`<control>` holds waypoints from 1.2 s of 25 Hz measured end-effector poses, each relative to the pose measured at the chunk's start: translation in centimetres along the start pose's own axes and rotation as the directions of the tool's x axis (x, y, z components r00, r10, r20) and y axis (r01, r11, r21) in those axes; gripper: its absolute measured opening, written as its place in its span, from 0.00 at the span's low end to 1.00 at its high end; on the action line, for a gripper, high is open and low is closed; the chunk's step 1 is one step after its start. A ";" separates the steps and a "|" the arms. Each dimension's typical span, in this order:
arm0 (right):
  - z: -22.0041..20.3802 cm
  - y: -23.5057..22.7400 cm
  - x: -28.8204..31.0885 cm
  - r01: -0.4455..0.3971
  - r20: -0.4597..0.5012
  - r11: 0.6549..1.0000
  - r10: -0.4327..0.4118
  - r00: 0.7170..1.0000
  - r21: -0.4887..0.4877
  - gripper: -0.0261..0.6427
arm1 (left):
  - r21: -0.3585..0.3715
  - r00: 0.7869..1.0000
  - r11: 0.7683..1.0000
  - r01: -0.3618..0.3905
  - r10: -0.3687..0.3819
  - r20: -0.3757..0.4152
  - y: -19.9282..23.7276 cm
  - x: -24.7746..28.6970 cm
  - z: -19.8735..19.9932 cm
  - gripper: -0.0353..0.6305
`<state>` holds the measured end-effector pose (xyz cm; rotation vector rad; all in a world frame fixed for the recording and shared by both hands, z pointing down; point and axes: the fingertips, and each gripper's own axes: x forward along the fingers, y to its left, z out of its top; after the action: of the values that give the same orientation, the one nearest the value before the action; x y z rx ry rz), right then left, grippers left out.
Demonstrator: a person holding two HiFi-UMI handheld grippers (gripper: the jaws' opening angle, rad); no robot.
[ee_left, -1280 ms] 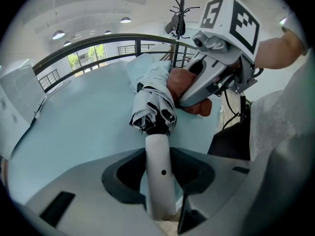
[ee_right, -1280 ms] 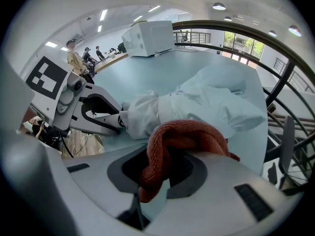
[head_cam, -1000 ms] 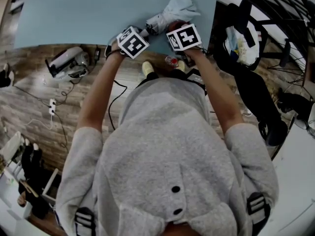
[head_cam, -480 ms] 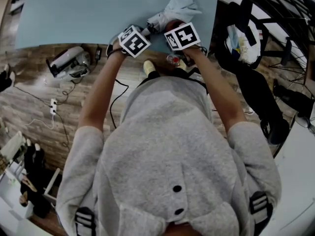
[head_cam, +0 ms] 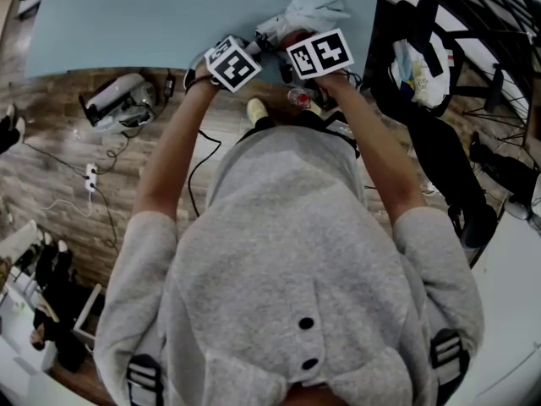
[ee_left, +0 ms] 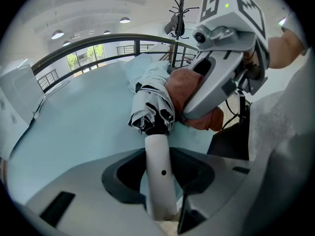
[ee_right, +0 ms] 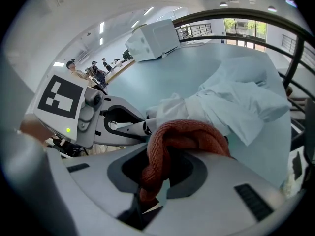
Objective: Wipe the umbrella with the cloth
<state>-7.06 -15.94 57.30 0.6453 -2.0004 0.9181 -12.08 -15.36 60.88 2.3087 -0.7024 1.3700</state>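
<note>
The one folded umbrella [ee_left: 153, 107] lies on the pale blue table [ee_left: 74, 136] straight ahead of the left gripper [ee_left: 160, 181]. That gripper's jaws are clamped on the umbrella's white handle [ee_left: 158, 161], seemingly to pin it steady for rubbing. The single rust-coloured cloth [ee_right: 183, 132] is pinched in the closed jaws of the right gripper [ee_right: 158, 173] and bunched over their tips, and it appears to rest against the canopy [ee_right: 231, 102] just beyond the left gripper's tips, probably so that fabric rather than jaw meets the umbrella. That makes one umbrella, one cloth and two grippers, both occupied.
</note>
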 end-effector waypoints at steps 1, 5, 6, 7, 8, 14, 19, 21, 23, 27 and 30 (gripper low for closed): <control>0.1 0.1 0.0 -0.009 0.003 1.000 0.009 1.000 0.008 0.16 | 0.000 1.000 1.000 0.002 -0.002 -0.003 0.0 0.0 -0.1 0.30; 0.2 0.6 -0.3 -0.064 0.024 0.997 0.063 0.998 0.047 0.16 | 0.003 1.000 1.000 0.001 -0.001 -0.016 0.1 0.0 -0.2 0.30; 0.4 0.8 -0.5 -0.092 0.036 0.994 0.089 0.995 0.066 0.16 | 0.005 1.000 1.000 -0.003 0.003 -0.021 0.1 0.0 -0.1 0.30; 0.6 1.1 -0.7 -0.120 0.050 0.989 0.116 0.992 0.085 0.16 | 0.007 1.000 1.000 -0.006 0.006 -0.023 0.1 0.0 -0.1 0.30; 0.8 1.3 -1.0 -0.146 0.066 0.984 0.140 0.988 0.100 0.16 | 0.007 1.000 1.000 -0.007 0.007 -0.025 0.1 0.0 0.0 0.30; 2.7 2.1 -4.4 -0.274 0.208 0.950 0.241 0.948 0.148 0.16 | 0.000 0.999 1.000 -0.028 0.028 -0.043 0.1 -0.1 0.0 0.30; 5.3 0.8 -9.7 -0.253 0.360 0.962 0.200 0.911 0.105 0.16 | -0.032 0.995 0.997 -0.071 0.069 -0.066 0.8 -0.2 -0.8 0.30; 5.5 0.2 -12.4 -0.213 0.406 0.975 0.166 0.898 0.071 0.16 | -0.138 0.997 0.988 -0.070 0.063 -0.052 0.7 -0.1 -1.7 0.30; 4.9 -0.1 -15.4 -0.155 0.450 0.987 0.125 0.884 0.031 0.16 | -0.234 0.996 0.969 -0.083 0.085 0.000 0.3 -0.6 -1.9 0.31; 3.1 -1.2 -21.1 -0.022 0.531 0.999 0.036 0.847 -0.032 0.16 | -0.317 0.957 0.933 -0.173 0.235 0.170 1.2 -3.8 -0.7 0.37; 1.3 -2.1 -24.8 0.101 0.574 0.992 -0.040 0.818 -0.074 0.16 | -0.372 0.894 0.901 -0.224 0.342 0.290 1.1 -8.3 1.3 0.37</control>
<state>6.95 -15.58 36.71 1.0235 -2.5124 0.6083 -15.17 -14.99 53.00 2.2493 -1.3241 0.8577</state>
